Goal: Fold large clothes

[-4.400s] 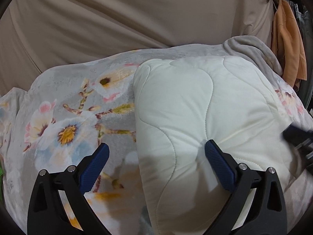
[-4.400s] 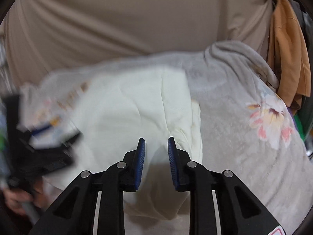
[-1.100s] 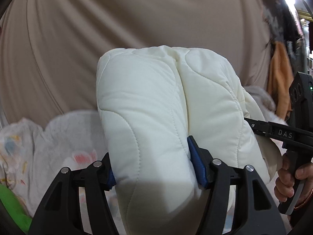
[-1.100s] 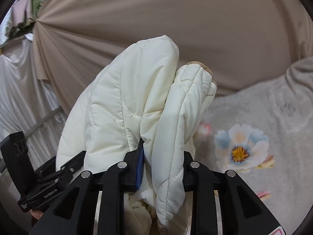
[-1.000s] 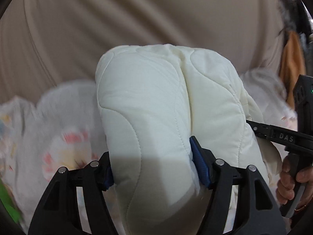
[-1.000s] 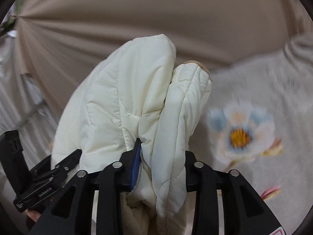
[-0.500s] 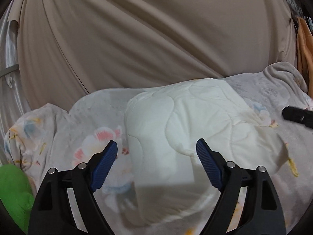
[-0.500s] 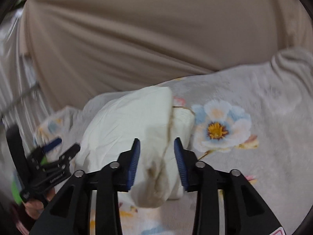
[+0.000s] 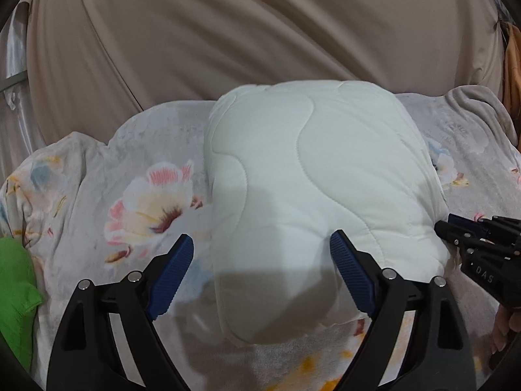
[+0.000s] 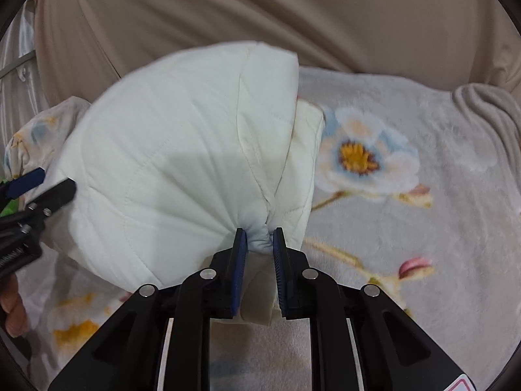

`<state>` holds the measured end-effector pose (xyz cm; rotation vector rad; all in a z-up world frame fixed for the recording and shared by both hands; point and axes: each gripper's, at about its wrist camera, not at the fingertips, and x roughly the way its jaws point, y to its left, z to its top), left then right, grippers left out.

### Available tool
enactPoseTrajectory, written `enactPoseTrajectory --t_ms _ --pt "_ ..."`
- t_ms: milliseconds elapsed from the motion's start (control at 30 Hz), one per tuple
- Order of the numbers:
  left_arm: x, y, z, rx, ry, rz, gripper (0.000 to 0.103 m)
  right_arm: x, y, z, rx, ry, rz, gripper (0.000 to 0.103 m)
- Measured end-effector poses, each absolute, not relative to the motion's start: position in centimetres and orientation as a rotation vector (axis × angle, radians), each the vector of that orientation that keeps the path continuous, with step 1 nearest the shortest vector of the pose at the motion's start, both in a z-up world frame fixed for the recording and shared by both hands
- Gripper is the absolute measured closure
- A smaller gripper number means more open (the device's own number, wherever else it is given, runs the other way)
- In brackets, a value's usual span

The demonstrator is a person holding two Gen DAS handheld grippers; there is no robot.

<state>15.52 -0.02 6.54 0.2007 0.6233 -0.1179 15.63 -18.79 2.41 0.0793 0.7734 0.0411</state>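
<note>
A cream quilted padded garment (image 9: 309,202), folded into a thick bundle, lies on the floral blanket (image 9: 146,189). My left gripper (image 9: 262,254) is open, its blue pads on either side of the bundle's near left part without squeezing it. My right gripper (image 10: 259,241) is shut on a pinched edge of the garment (image 10: 182,169) at its near right corner. The right gripper also shows in the left wrist view (image 9: 478,251) at the bundle's right edge; the left gripper shows in the right wrist view (image 10: 35,192) at its left edge.
A beige curtain (image 9: 228,32) hangs behind the bed. A green cloth (image 9: 14,296) lies at the left edge. An orange garment (image 9: 511,65) hangs at the far right. The grey floral blanket (image 10: 407,179) stretches out to the right of the bundle.
The bundle, held up in both grippers a second ago, now lies on the blanket. My left gripper has opened and stayed open. My right gripper opened half a second ago and has shut on the edge.
</note>
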Motion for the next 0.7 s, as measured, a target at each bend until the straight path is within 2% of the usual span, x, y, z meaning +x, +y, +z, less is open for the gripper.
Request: enactPoseTrajectory --t_ms 267,367,433,533,700 --pt "15.6 0.2 5.4 0.188 0.614 -0.085 0.016 15.9 -18.8 1.8 0.093 0.766 0.036 0.088" --pt "14.4 1.2 6.3 0.145 0.589 -0.086 0.016 14.2 -19.2 4.1 0.173 0.729 0.028 0.085" --pt "13.2 2.1 6.7 0.114 0.558 -0.081 0.011 12.8 -18.9 5.9 0.183 0.689 0.028 0.085" --pt "12.3 3.0 6.4 0.091 0.547 -0.061 0.010 11.4 -17.6 7.3 0.151 0.655 0.047 0.085" --pt "12.9 3.0 4.3 0.108 0.603 -0.033 0.008 13.8 -15.9 3.2 0.028 0.767 0.012 0.088"
